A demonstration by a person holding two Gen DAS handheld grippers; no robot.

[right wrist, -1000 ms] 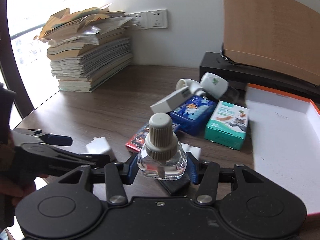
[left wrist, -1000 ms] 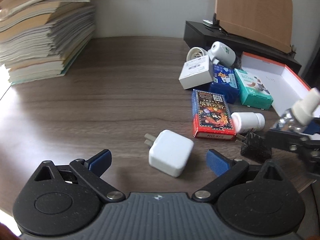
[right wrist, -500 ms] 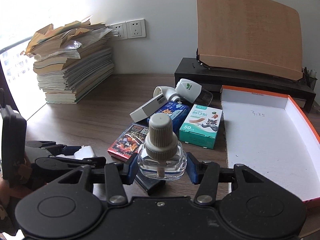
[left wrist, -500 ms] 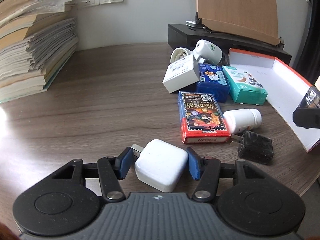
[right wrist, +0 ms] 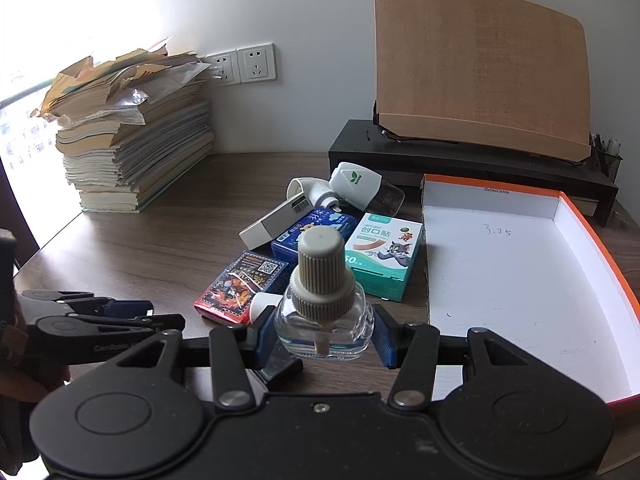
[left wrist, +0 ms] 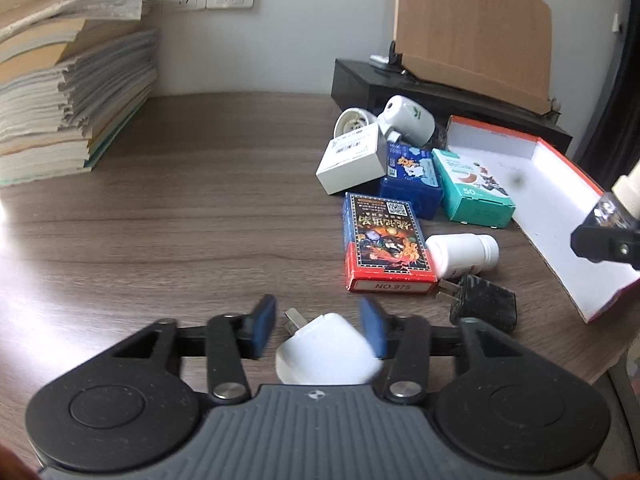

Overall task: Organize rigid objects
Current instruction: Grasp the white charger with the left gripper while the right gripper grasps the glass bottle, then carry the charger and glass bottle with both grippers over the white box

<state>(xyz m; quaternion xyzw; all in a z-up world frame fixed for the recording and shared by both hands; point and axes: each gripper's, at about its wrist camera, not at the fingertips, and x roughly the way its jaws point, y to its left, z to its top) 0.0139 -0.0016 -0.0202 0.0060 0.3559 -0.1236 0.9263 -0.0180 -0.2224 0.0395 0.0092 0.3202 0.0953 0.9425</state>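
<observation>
White charger (left wrist: 326,350): between left tongs (left wrist: 320,330), jaws just reopening, left pad apart. Right tongs (right wrist: 320,330) pinching glass bottle (right wrist: 322,312). Card box (left wrist: 386,242), black plug (left wrist: 482,306) close ahead on desk (left wrist: 180,220).

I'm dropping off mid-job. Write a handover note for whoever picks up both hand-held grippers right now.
Left hand-held gripper: jaws have just eased open; the white charger sits between them, not clamped.
Right hand-held gripper: shut on the glass bottle, beside the orange-rimmed box.
Done: nothing lies in the box yet.
Left: probably box the bottle and regrip the charger. Then take the card pack, pill bottle, black adapter and cartons behind.
</observation>
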